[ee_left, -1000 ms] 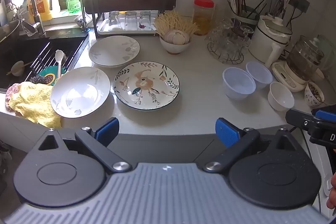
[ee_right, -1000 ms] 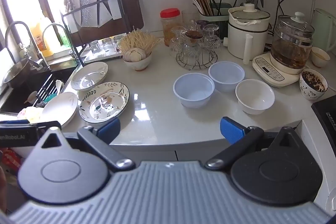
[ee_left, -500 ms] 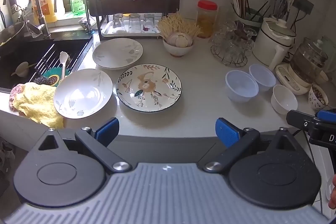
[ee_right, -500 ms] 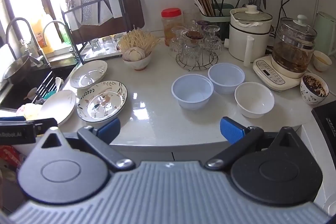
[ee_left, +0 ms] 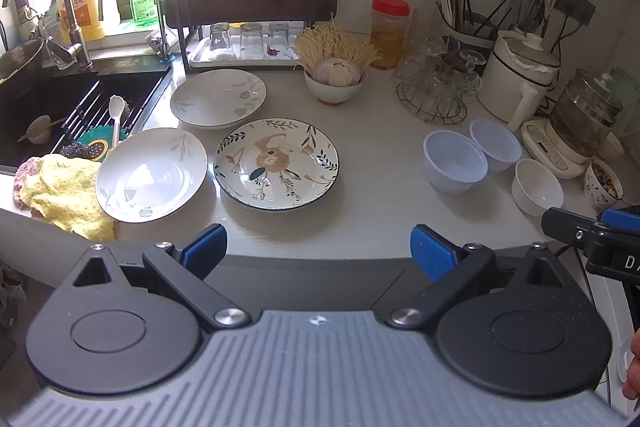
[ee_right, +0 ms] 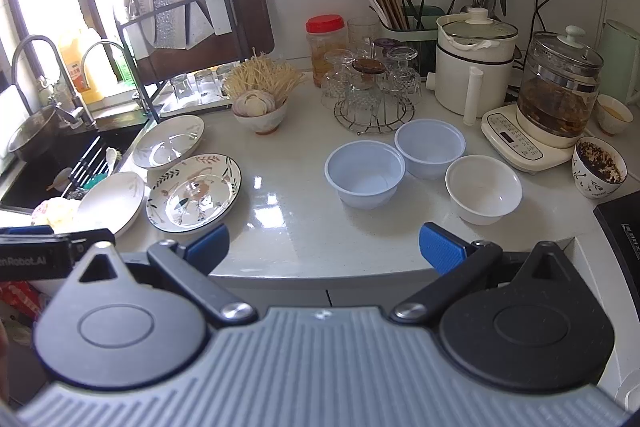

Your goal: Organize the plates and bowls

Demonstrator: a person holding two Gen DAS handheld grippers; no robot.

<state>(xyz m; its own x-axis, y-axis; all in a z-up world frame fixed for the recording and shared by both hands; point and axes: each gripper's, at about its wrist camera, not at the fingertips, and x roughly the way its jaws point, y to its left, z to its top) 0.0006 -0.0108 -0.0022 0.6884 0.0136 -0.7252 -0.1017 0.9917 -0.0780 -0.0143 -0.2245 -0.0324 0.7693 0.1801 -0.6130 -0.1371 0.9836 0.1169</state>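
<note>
On the left wrist view: left gripper [ee_left: 318,247] short of the counter [ee_left: 380,195], jaws wide, empty. Best to nest the plain plate [ee_left: 152,174] onto the patterned plate [ee_left: 276,163], gripping its near rim.

From the right wrist view: right gripper [ee_right: 324,246] likewise spread, holding nothing; bowls [ee_right: 365,173] just ahead, ready for stacking.

Three plates [ee_left: 276,163] lie left on the counter [ee_left: 376,195], apparently apart; three bowls [ee_left: 454,161] right.
</note>
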